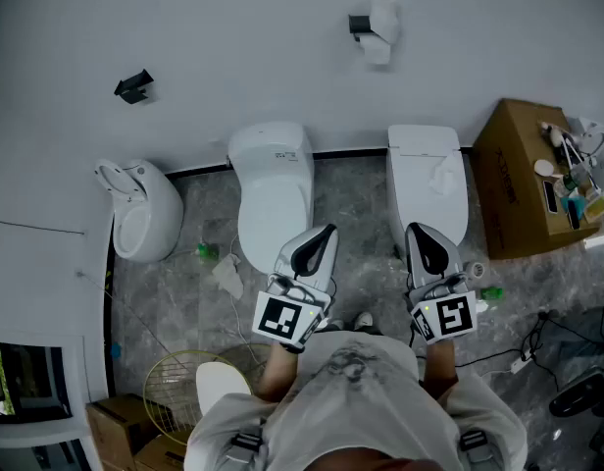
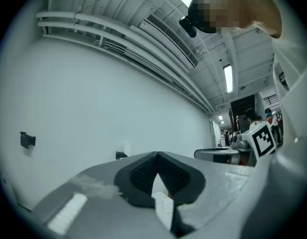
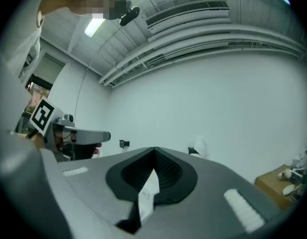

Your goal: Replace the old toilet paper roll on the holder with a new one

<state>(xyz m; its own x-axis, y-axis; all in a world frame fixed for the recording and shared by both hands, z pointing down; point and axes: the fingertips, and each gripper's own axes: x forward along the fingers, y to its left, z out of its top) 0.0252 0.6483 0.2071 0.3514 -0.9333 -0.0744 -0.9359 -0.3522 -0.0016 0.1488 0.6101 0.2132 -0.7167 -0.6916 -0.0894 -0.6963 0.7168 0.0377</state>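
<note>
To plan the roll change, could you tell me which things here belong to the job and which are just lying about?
For the job: paper roll on its wall holder; left gripper and right gripper, both shut.
Lying about: toilets, cardboard box, wire basket, other wall bracket.

Seen from above, a person holds a claw in each hand, both forearms (image 1: 273,373) reaching forward from the chest. The left claw (image 1: 325,235) and the right claw (image 1: 419,233) point level and straight ahead, side by side, apart and roughly parallel. Each carries a marker cube (image 1: 283,318) just ahead of the wrist. Both claws have their jaws closed together, the dark ribbed pads (image 2: 141,173) meeting at the tips.
</note>
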